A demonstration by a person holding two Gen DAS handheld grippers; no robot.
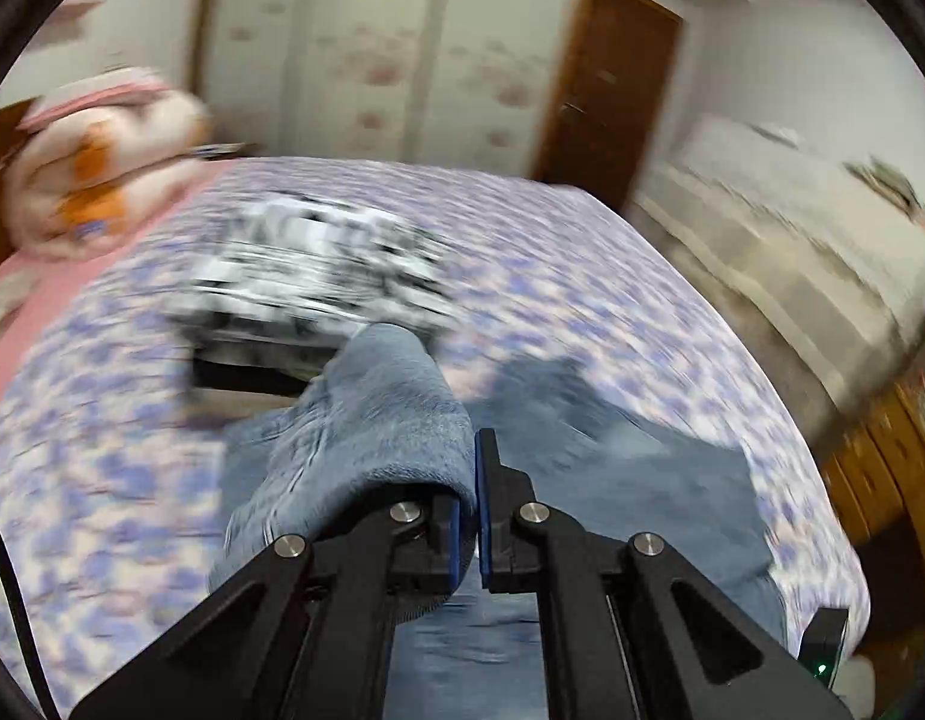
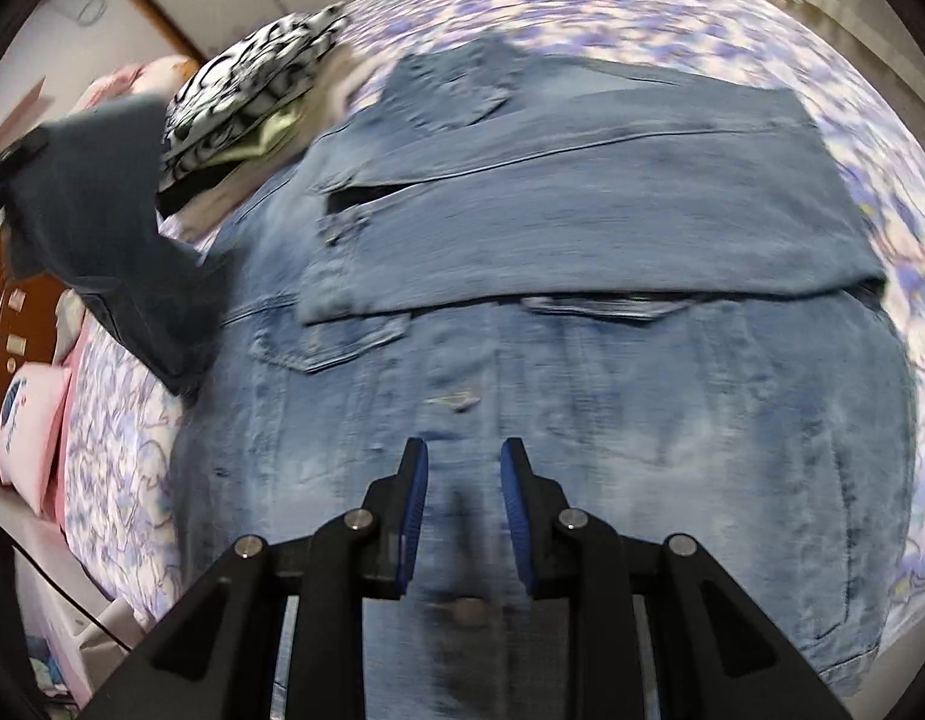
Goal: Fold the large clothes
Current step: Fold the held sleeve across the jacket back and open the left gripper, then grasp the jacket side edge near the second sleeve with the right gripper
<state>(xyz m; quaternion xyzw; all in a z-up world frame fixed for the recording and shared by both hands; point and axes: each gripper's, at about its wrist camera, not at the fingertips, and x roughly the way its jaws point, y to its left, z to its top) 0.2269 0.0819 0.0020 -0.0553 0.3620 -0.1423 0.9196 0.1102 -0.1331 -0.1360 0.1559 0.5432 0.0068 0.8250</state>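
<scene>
A: Folding is partly done, we are judging. The denim jacket is lying spread on the bed, and one sleeve is already lying folded across its body.

B: And the other sleeve?

A: We are holding it up off the bed with the left gripper. Its fingers are closed on the cuff end, and the cloth is draping over the left finger. In the right wrist view the same sleeve is hanging at the far left, lifted clear of the jacket.

B: What is the right gripper doing?

A: It is hovering over the lower front of the jacket, pointing down at it. Its fingers are standing a little apart with nothing between the pads; we are seeing only the denim below the gap. Whether the tips are touching the cloth, we cannot tell through the blur.

B: So what is left?

A: We are reckoning the lifted sleeve needs laying across the body to match the first, then the body needs folding over. Neither is done yet.

B: Anything crowding us?

A: A black-and-white patterned garment is sitting in a pile just beside the jacket's far left shoulder. A rolled quilt is lying well apart at the head of the bed.
</scene>
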